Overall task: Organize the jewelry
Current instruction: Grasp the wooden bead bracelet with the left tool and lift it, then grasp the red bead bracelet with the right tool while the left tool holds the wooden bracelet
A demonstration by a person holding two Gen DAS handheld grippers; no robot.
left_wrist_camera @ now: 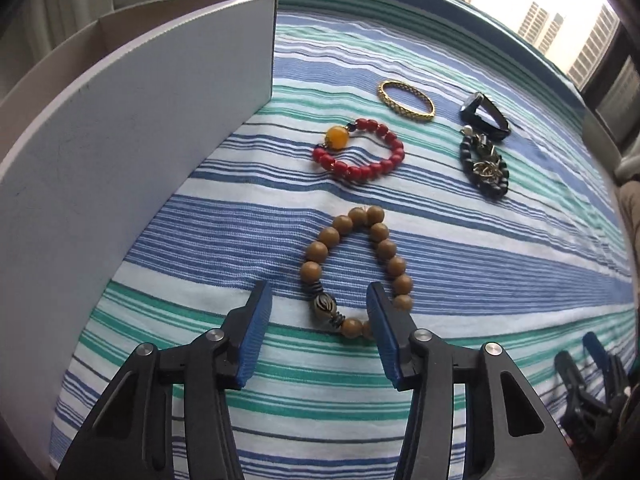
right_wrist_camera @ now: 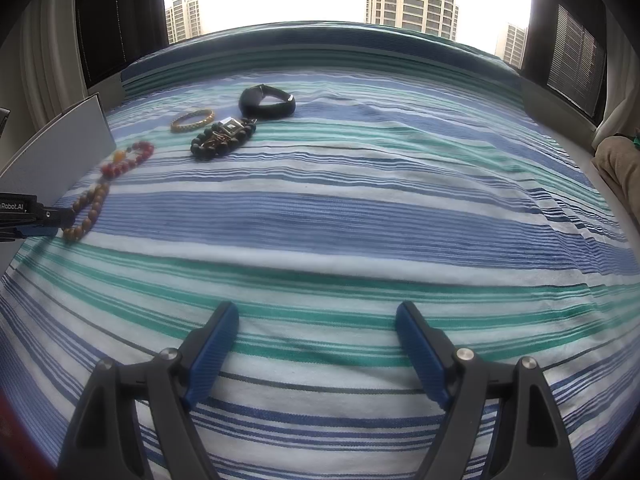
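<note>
A brown wooden bead bracelet (left_wrist_camera: 360,264) with a carved bead lies on the striped cloth (left_wrist_camera: 480,264). My left gripper (left_wrist_camera: 318,296) hangs open over its near end. The carved bead sits between the blue pads, which do not touch it, and the right finger crosses over the loop. Beyond lie a red bead bracelet (left_wrist_camera: 360,152) with an amber bead, a gold bangle (left_wrist_camera: 406,100), a black watch (left_wrist_camera: 484,114) and a black bead bracelet (left_wrist_camera: 484,168) with a gold charm. My right gripper (right_wrist_camera: 317,312) stands open over bare cloth, with nothing between its fingers.
A white cardboard box (left_wrist_camera: 120,120) with an open top stands at the left, close to the bracelets. A window with tower blocks lies beyond the cloth's far edge. A beige cushion (right_wrist_camera: 620,168) sits at the right edge.
</note>
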